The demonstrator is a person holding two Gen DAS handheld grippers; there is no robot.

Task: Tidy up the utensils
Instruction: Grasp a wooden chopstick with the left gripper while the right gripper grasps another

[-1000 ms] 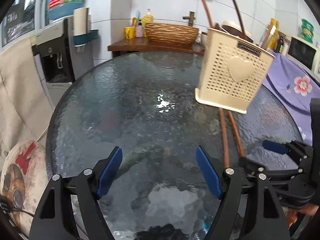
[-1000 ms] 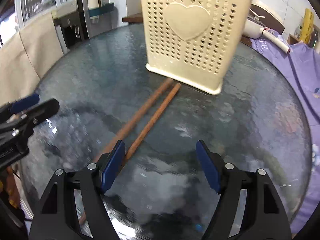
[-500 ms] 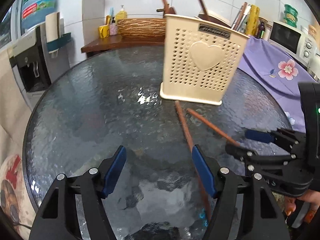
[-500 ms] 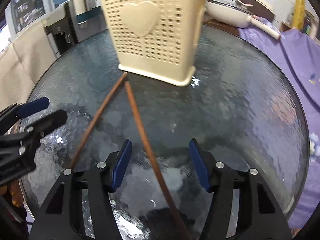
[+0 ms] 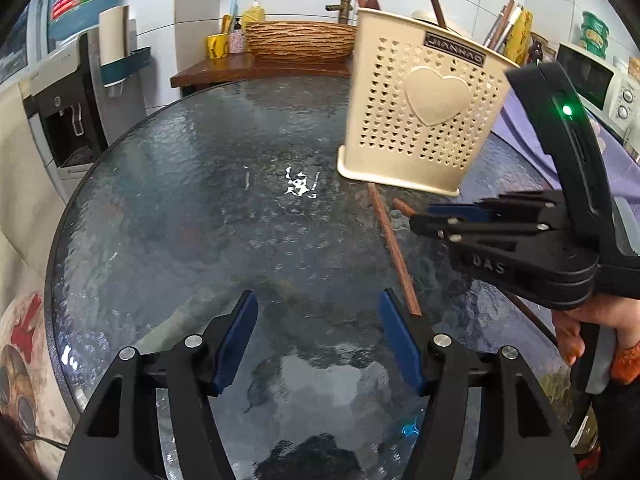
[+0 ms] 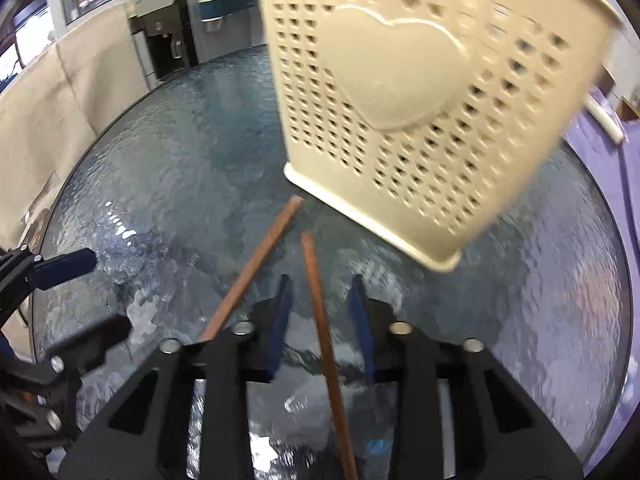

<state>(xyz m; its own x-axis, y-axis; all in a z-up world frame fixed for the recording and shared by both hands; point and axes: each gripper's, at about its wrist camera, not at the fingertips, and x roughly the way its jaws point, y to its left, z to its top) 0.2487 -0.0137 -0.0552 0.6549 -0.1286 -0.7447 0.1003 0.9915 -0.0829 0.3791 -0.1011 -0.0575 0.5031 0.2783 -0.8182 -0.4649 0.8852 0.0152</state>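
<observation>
Glass table (image 6: 168, 168) (textured) bears two chopsticks (image 6: 320, 320) between right jaws.

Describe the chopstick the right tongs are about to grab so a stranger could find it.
Find the cream perforated plastic holder with a heart on the round glass table. Two brown wooden chopsticks lie before it. Take the right-hand one, which runs between the right tongs; the other passes outside them.

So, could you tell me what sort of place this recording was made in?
Most likely a home kitchen or dining corner: a round glass table with a cream utensil holder, a water dispenser by the tiled wall, and a microwave at the right.
</observation>
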